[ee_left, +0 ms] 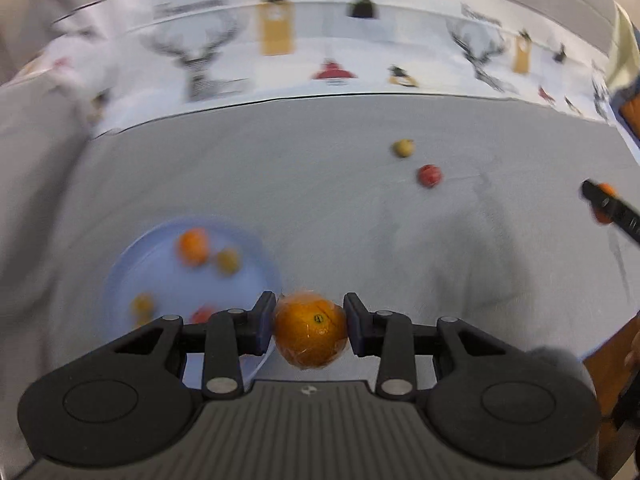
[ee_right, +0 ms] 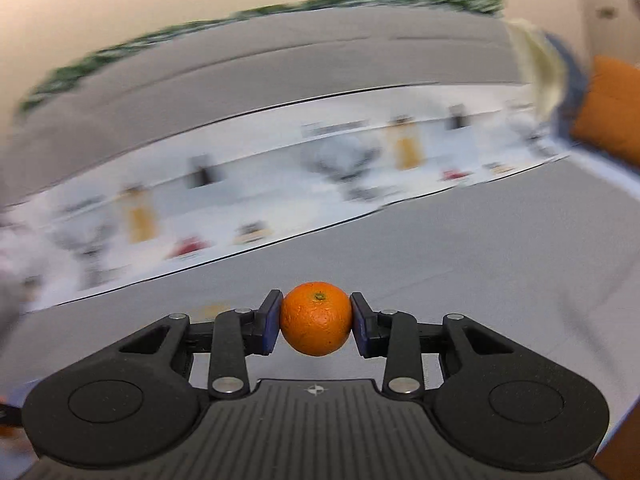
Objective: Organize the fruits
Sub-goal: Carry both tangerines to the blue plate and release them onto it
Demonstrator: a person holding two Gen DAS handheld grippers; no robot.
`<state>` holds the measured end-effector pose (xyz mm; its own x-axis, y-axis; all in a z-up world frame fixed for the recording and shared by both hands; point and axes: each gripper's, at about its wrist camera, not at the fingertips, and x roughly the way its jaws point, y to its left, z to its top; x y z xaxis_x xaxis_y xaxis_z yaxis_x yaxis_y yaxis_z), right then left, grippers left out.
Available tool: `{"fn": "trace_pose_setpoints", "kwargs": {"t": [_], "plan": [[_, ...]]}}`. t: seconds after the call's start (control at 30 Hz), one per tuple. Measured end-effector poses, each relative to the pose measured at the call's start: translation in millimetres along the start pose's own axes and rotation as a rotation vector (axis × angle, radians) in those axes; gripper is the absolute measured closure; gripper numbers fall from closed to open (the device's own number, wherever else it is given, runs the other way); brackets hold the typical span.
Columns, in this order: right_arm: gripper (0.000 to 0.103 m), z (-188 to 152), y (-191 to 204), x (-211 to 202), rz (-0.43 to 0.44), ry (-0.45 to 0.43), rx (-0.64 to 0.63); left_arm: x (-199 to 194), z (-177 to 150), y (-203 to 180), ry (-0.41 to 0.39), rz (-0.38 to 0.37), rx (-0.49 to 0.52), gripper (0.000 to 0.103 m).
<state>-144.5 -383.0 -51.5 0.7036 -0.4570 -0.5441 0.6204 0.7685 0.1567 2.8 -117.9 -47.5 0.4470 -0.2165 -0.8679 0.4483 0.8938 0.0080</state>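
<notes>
- The left tongs [ee_left: 310,330] are clamped on a wrapped orange [ee_left: 310,332], its film crinkled and a small sticker showing.
- Left of them and partly behind their linkage lies a pale blue plate [ee_left: 132,264]; the fruits on it are blurred, and the red one is mostly hidden.
- Ahead to the right on the grey counter [ee_left: 280,184] sit a yellowish fruit [ee_left: 403,148] and a red fruit [ee_left: 429,176], both smeared.
- The right tongs [ee_right: 316,320] grip a bare orange [ee_right: 316,318]; at the left view's edge they are cut off.

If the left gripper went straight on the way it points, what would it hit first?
Likely the right edge of the blue plate, or the grey cloth just beside it; the orange it grips hides the exact spot.
</notes>
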Motion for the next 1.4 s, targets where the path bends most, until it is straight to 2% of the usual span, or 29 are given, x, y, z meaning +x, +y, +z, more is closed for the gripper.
{"fn": "trace_pose_setpoints", "kwargs": {"t": [0.17,0.3,0.43,0.53,0.67,1.0,1.13,1.4], "plan": [[0.065,-21.9,74.5,-52.8,0.236,0.118,-0.043,-65.5,-50.8,44.1,0.009,0.085,-0.084,0.062],[0.065,-42.8,132.4,-90.8,0.452,0.235,-0.088,-106.9,-89.2,72.2,-0.006,0.097,-0.155,0.062],[0.065,-59.0,167.3,-116.0,0.536,0.264,-0.163,-128.3,-109.1,87.5,-0.022,0.101,-0.174,0.062],[0.065,-66.8,180.9,-128.3,0.55,0.282,-0.209,-138.5,-115.6,96.4,-0.045,0.089,-0.195,0.062],[0.065,-71.8,190.4,-149.2,0.546,0.254,-0.272,-141.7,-119.0,99.5,-0.074,0.068,-0.191,0.062],[0.065,-80.4,193.5,-169.6,0.428,0.196,-0.29,-126.6,-115.3,101.9,-0.078,-0.014,-0.168,0.062],[0.065,-80.3,191.1,-167.5,0.391,0.194,-0.279,-120.1,-113.2,107.2,-0.082,-0.014,-0.168,0.062],[0.065,-84.4,202.6,-150.9,0.381,0.241,-0.315,-103.5,-105.0,130.4,-0.075,0.024,-0.191,0.062]]}}
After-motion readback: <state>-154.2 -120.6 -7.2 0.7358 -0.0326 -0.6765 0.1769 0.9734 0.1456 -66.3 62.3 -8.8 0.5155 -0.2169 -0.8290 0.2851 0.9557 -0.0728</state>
